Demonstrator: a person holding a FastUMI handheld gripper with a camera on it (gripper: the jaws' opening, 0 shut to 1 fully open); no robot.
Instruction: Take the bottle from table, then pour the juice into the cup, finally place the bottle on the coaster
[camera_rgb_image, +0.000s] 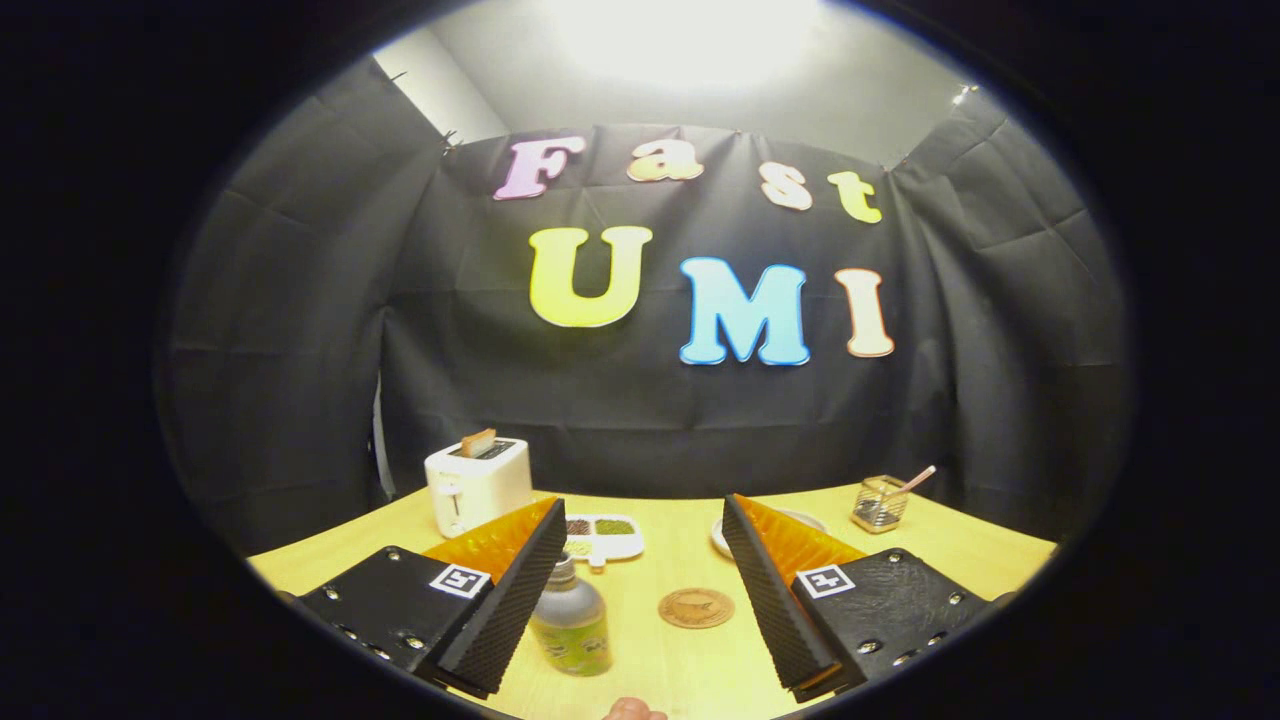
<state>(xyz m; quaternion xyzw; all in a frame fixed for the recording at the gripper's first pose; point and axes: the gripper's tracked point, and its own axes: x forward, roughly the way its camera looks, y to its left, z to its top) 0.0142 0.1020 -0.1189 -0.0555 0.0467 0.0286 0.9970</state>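
- Standing at the far left of the yellow table (690, 660), one white toaster (478, 486) held a single slice of toast (478, 442) poking out of its slot.
- One gripper (647, 590) hung over the near table with its two fingers spread wide apart, clamped on nothing.
- One small bottle (572, 620) with greenish juice and a green label stood upright just inside the left finger (505, 590); that finger covered part of its left side, and whether they touched could not be told.
- One white divided tray (604, 537) lay farther back, its compartments holding dark, green and pale bits too small to identify.
- One round brown coaster (696, 607) lay bare between the fingers, right of the bottle and apart from it.
- One white dish (798, 519) sat mostly hidden behind the right finger (768, 600); its contents could not be seen.
- One clear glass cup (880, 503) stood at the far right with a stick-like utensil (912, 482) leaning out of it.
- A fingertip (634, 710) was cut off at the nearest table edge.
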